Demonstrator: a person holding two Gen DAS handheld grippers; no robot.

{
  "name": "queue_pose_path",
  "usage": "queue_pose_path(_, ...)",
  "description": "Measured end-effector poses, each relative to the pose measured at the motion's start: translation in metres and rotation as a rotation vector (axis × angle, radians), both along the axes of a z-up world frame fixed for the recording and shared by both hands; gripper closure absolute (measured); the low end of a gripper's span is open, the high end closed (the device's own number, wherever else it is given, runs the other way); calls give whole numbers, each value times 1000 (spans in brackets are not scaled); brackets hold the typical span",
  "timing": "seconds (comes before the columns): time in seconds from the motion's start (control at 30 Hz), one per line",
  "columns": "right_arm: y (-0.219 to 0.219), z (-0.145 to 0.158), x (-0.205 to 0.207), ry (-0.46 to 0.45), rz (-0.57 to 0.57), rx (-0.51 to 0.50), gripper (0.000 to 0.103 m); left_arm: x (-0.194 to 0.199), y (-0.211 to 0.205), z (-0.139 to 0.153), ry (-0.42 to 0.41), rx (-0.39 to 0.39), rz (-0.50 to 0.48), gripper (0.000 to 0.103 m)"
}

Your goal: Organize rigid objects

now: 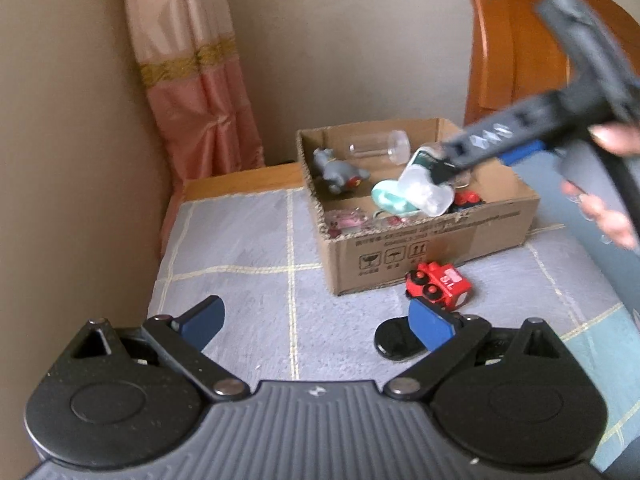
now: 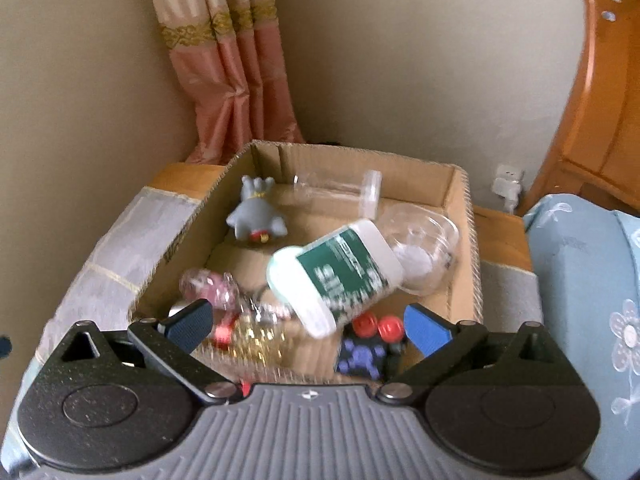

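1. The right gripper (image 2: pixel 306 326) hangs over the open brown cardboard box (image 2: pixel 466 248), jaws spread wide and gripping nothing.
2. The white plastic bottle with a green label (image 2: pixel 340 272) lies tilted inside the box, just beyond those jaws, its long axis running from near-left to far-right.
3. The left gripper (image 1: pixel 316 320) is also spread and empty, low over the grey checked cloth (image 1: pixel 240 232).
4. The small red toy train (image 1: pixel 438 284) lies outside the box, against its near wall, just beyond the left gripper's right finger.
5. The left hand is nearer, so the train is probably its next pickup.
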State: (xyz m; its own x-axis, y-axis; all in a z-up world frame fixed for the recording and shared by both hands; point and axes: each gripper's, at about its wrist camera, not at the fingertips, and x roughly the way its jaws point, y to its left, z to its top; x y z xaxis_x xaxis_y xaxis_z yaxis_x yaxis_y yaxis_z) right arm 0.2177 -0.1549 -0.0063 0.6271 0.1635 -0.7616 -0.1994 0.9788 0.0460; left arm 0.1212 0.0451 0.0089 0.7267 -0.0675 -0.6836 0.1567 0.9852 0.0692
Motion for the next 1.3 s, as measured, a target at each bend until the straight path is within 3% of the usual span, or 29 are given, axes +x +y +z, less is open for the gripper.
queue_pose_path(0.27, 5, -34, -45, 57, 26, 17, 0, 4, 13, -6, 15, -16, 71, 5)
queue_pose_path(0.43, 15, -69, -34, 118, -29, 56, 0, 2, 19, -5, 13, -21, 89, 5)
queue_pose_path(0.67, 34, -101, -27, 101, -109, 5, 0, -1, 22, -6, 19, -20, 94, 5)
queue_pose_path(0.9, 31, -109, -29, 48, -141, -63, 0, 1, 19, -14, 43, -19, 70, 5)
queue_pose_path(1.13, -11, -109, -38, 43, -194, -70, 0, 8, 5, -23, 68, 2, 12, 5)
queue_pose_path(1.3, -32, -107, -45, 68, -141, -73, 0, 17, -17, -36, 102, 27, -69, 5)
